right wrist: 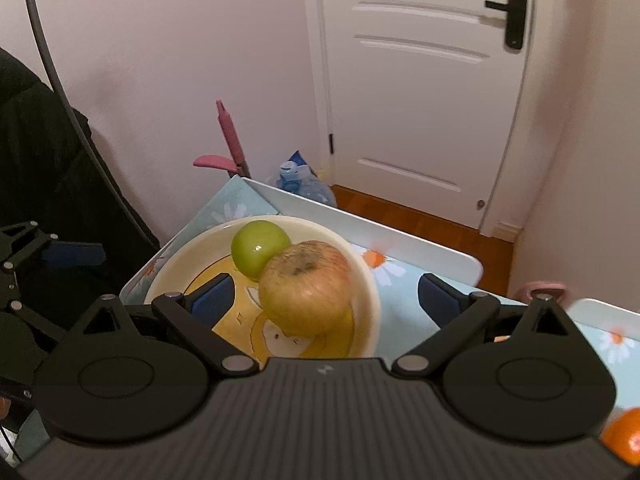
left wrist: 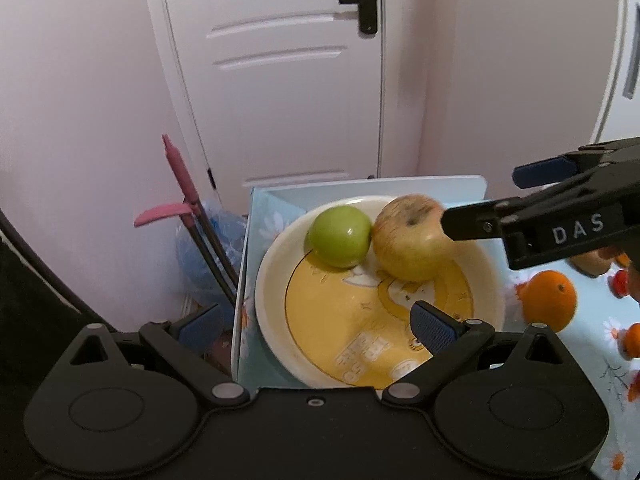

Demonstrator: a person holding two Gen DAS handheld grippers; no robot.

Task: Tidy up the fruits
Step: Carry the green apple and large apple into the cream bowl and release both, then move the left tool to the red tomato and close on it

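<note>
Right gripper [right wrist: 324, 300] gaping wide, empty, poised over yellow-red apple [right wrist: 306, 292], which sits in plate [right wrist: 366, 276] touching green apple [right wrist: 260, 248], grouped; orange [left wrist: 550, 300] lies outside on table

You've got two apples in one plate [left wrist: 276, 280]: one green apple [left wrist: 340, 236], one yellow-red apple [left wrist: 412, 240]; one whole orange [left wrist: 550, 300] on the table, other bits at the edge too cropped to count
</note>
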